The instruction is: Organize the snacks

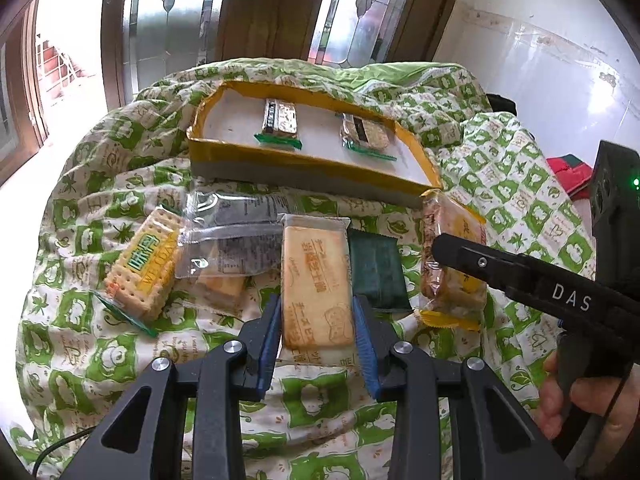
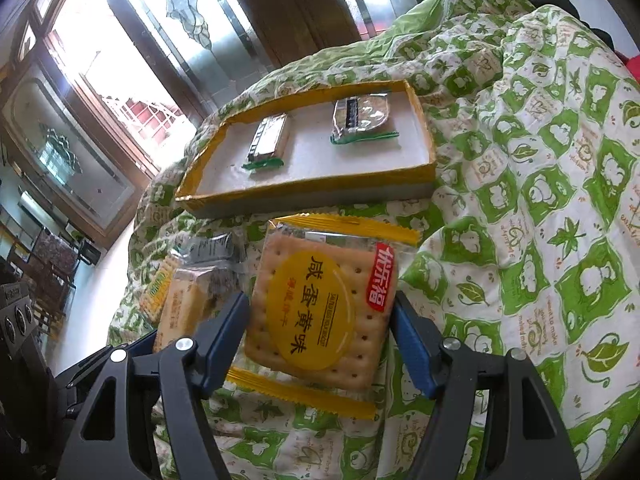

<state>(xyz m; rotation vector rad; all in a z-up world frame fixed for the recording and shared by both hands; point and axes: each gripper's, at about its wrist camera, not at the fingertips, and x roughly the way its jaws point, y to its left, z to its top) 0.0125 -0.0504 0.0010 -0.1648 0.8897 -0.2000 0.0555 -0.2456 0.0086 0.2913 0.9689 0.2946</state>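
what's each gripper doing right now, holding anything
left gripper: shut on the pale biscuit pack.
right gripper: shut on the yellow cracker pack, pads on both its sides.

Home, quilt (image 1: 120, 264), leaded-glass doors (image 1: 168, 20)

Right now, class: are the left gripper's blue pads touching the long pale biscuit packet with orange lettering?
Touching. The left wrist view shows both blue pads of the left gripper pressed against the long pale biscuit packet, no gap showing either side.
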